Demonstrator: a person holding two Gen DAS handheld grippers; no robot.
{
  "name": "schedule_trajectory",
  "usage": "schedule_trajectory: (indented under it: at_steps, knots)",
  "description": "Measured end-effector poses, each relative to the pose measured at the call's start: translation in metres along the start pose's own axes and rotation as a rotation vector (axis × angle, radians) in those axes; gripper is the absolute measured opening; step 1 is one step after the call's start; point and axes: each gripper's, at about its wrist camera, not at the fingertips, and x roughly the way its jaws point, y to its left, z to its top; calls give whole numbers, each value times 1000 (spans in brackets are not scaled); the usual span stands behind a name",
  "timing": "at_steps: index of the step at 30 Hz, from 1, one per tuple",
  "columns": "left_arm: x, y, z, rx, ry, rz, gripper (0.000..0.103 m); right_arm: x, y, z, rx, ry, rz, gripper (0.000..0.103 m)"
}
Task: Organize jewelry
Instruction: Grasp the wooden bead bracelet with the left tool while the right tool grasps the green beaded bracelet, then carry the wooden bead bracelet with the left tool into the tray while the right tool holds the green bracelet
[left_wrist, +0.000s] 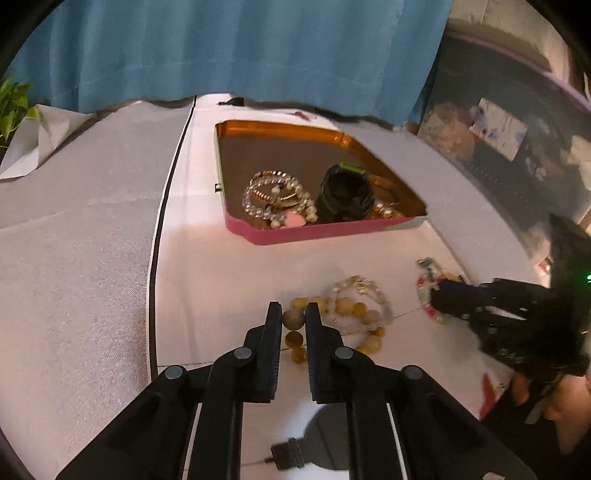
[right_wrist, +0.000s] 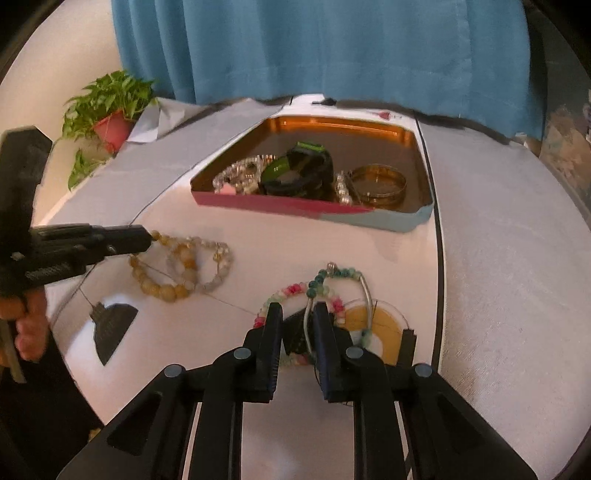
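My left gripper (left_wrist: 293, 314) is shut on one large bead of a yellow bead bracelet (left_wrist: 364, 312) lying on the white table. A clear bead bracelet (left_wrist: 354, 284) overlaps it. In the right wrist view the left gripper (right_wrist: 149, 236) meets the same yellow bracelet (right_wrist: 166, 290) from the left. My right gripper (right_wrist: 298, 314) is shut over a pink-and-green bead bracelet (right_wrist: 291, 290) and the silver tube of a teal bead bracelet (right_wrist: 340, 273). The left wrist view shows the right gripper (left_wrist: 437, 295) on the pink-and-green bracelet (left_wrist: 424, 291).
A pink-sided tin (left_wrist: 314, 232) (right_wrist: 277, 205) with a gold inside stands further back, holding bead bracelets, a black-and-green band and a gold bangle (right_wrist: 378, 184). An amber spool (right_wrist: 384, 325) lies under the right-hand bracelets. A potted plant (right_wrist: 110, 110) and blue curtain stand behind.
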Motion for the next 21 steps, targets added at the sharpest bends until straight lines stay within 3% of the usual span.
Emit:
schedule_trajectory:
  at_steps: [2,3,6,12,21]
  knots:
    - [-3,1,0,-20,-3,-26,10,0,3,0,-19,0,-18,13]
    - [-5,2,0,-26,-5,-34,10,0,4,0,-27,5,-51,4]
    - [-12,1,2,-35,-21,-60,10,-1,-6,0,35,1,8,4]
    - [-34,4,4,-105,-60,-123,10,-19,-11,4,58,-65,-4,4]
    - [-67,-8,19,-147,-122,-59,10,-53,2,15,48,-116,-13,4]
